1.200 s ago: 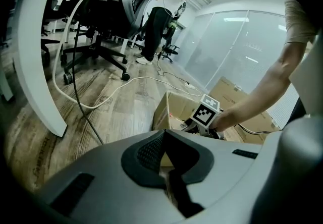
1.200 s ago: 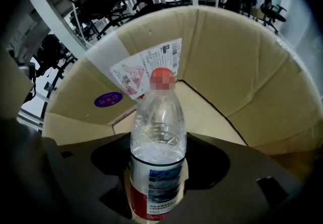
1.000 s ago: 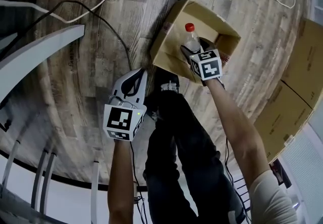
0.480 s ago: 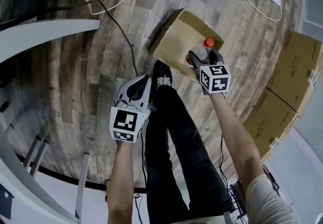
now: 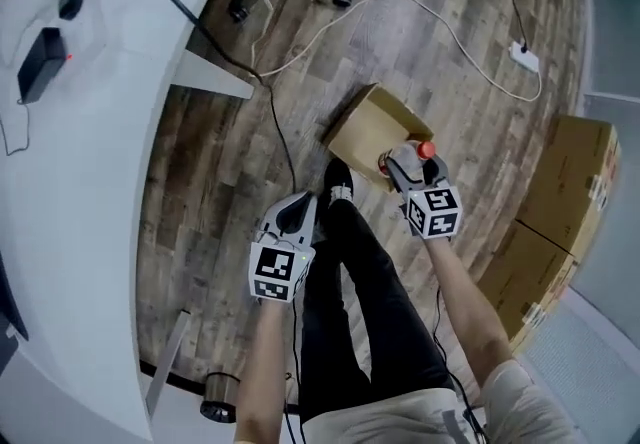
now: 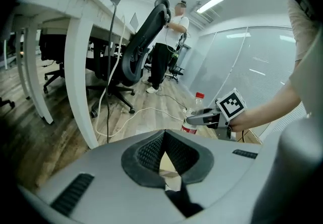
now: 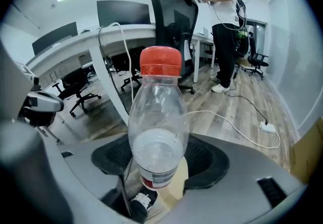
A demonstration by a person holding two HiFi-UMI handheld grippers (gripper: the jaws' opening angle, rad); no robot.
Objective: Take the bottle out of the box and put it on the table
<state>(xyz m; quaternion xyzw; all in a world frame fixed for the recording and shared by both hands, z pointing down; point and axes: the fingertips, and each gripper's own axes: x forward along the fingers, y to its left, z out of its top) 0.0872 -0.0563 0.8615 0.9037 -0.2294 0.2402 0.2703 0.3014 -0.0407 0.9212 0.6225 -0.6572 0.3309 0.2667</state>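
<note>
Pinching bottle [image 7: 159, 132] upright: right hand-held gripper [image 5: 408, 164] | left hand-held gripper [image 6: 165, 155]: pressed together, empty

Red cap, tan cardboard, grey-brown planks.
The bottle [image 7: 159, 137] is clear plastic with a red cap and a red-and-white label band low on its body. The box [image 5: 365, 127] is plain tan cardboard, as are the larger cartons [image 5: 570, 182] at the far right. The floor [image 5: 230, 172] shows grey-brown wood-grain planks, and the desk [image 5: 90, 132] on the left is white. The left gripper [image 5: 297, 207] and right gripper [image 5: 410, 164] are light grey, each with a cube of black-and-white square markers. The fingers [image 6: 146, 155] have black ribbed pads. The trousers [image 5: 370, 332] are black, and the shoe [image 5: 338, 182] is black with white laces.
</note>
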